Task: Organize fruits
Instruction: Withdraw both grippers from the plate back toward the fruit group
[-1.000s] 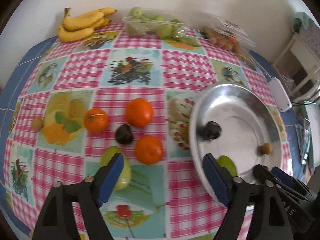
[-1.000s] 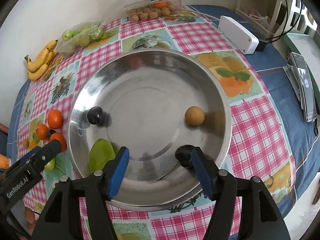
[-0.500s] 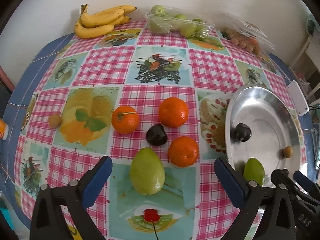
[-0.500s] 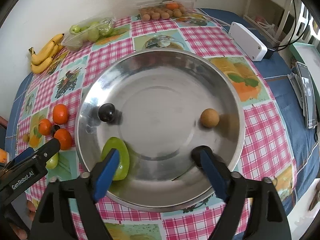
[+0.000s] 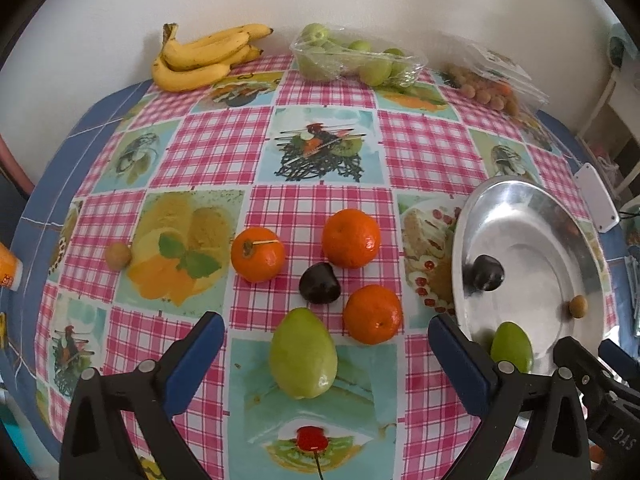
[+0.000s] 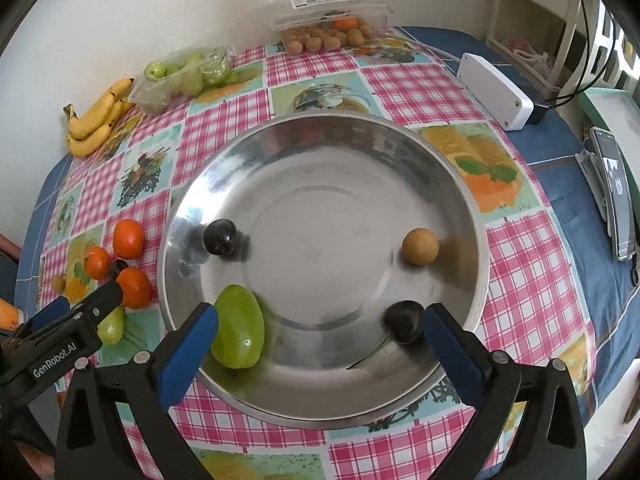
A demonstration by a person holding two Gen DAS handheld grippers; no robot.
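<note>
My left gripper (image 5: 325, 332) is open over the checked cloth, its jaws astride a green fruit (image 5: 303, 354). Just beyond lie three oranges (image 5: 351, 237) and a dark plum (image 5: 320, 283), with a small brown fruit (image 5: 118, 255) farther left. My right gripper (image 6: 320, 316) hovers over the near part of the steel bowl (image 6: 328, 184), its jaws opening and gripping nothing. In the bowl lie a green fruit (image 6: 239, 326) by the left finger, a stemmed dark plum (image 6: 405, 320) just inside the right finger, another plum (image 6: 219, 237) and a brown fruit (image 6: 419, 246).
Bananas (image 5: 204, 58), a bag of green fruits (image 5: 356, 60) and a clear box of small brown fruits (image 5: 488, 80) line the wall side. A white box (image 6: 496, 96) and a phone (image 6: 612, 192) lie right of the bowl. An orange bottle (image 5: 8, 270) is at the left edge.
Both grippers' jaws have spread wider. The left view has shifted so the green fruit on the cloth now lies whole between its jaws. The stemmed plum stays in the bowl.
</note>
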